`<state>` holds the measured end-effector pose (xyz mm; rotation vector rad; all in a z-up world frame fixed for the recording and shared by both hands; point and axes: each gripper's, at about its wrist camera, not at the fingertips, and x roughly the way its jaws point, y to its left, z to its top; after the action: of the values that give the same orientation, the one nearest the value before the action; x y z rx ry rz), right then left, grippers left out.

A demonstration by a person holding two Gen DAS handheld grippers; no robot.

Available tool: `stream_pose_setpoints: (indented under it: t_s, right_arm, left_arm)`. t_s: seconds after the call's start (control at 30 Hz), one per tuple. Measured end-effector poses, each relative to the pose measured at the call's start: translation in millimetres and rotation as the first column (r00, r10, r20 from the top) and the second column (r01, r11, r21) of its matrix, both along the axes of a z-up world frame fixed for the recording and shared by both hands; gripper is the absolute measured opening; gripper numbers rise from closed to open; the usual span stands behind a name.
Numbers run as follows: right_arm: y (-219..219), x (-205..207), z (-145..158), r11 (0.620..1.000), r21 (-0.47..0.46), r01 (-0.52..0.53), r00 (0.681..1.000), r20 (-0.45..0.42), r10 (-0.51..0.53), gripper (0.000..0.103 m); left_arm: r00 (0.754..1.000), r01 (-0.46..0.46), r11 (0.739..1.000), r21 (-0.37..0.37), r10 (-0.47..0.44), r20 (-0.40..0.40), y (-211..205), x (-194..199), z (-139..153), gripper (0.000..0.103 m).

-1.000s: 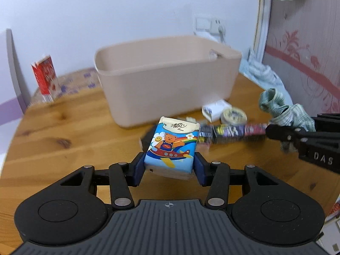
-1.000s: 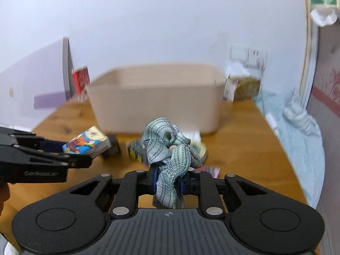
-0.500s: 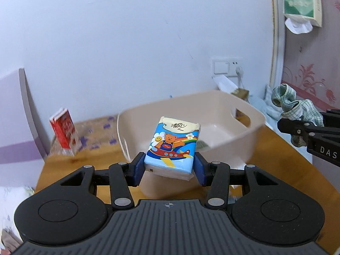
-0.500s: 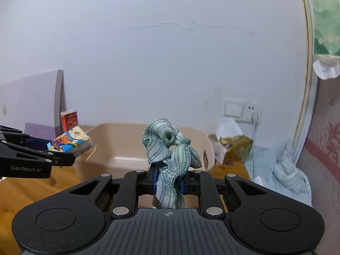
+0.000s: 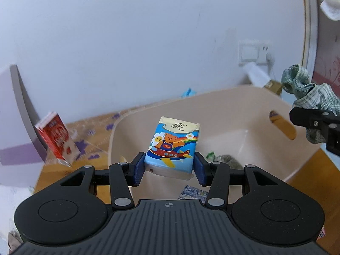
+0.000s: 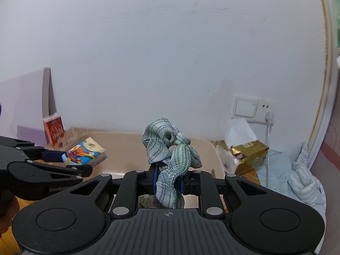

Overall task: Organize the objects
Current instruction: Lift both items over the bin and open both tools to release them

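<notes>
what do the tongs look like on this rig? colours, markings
Both tongs, left and right, are matte black plastic with ribbed housing, round side discs, silver screws and blue ribbed pads. White lettering runs along the left's arm in the right wrist view, too blurred to read.

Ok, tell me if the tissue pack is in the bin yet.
Not yet. The tissue pack is gripped in the left gripper, held above the bin.

A small blue tissue pack printed with a cartoon bear on a red plane [image 5: 172,146] sits clamped between the blue pads of the left hand-held gripper [image 5: 170,166], printed face up, above the open beige plastic tub [image 5: 223,106]. A crumpled green-and-white striped cloth [image 6: 170,155] is pinched in the right hand-held gripper [image 6: 167,183], bunching above and hanging below its fingers, over the tub's near rim.
</notes>
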<state>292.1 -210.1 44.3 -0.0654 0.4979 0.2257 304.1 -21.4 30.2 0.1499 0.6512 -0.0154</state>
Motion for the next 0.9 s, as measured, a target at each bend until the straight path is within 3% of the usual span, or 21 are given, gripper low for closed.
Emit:
stream_pose_setpoints:
  t_s: [0.2,0.3,0.37,0.5,0.57,0.73,0.9]
  right_arm:
    - [8,26,-28,1.000,-0.022,-0.012,0.993,-0.121,0.009,0.020]
    - [8,32,-37,1.000,-0.025,-0.019,0.987,-0.157,0.015,0.044]
    - [8,32,-40,0.999,-0.028,-0.016,0.986,-0.165,0.011,0.052]
    - [5,20,-33,1.000,-0.021,-0.007,0.992,-0.124,0.004,0.069]
    - [4,11,-26,1.000,-0.020,-0.005,0.995,-0.102,0.003,0.080]
    - [-2,-11,-12,1.000,-0.026,-0.001,0.998,-0.062,0.000,0.098]
    - [-8,-38,-6,0.999,-0.039,-0.005,0.999,-0.048,0.003,0.103]
  left_arm:
    - [0.990,-0.005,1.000,0.009,0.006,-0.141,-6,27,-30,0.050]
    - [0.986,-0.007,1.000,-0.009,0.005,-0.169,-5,30,-33,0.050]
    - [0.983,-0.012,0.999,-0.034,0.005,-0.184,-3,31,-31,0.052]
    - [0.990,-0.007,0.999,-0.047,0.000,-0.143,-2,19,-21,0.081]
    - [0.994,-0.025,0.999,-0.027,0.022,-0.105,-2,11,-14,0.086]
    - [0.997,-0.013,0.999,-0.042,0.010,-0.079,4,-9,1,0.088]
    - [0.999,-0.007,0.999,-0.044,0.005,-0.048,9,-34,8,0.090]
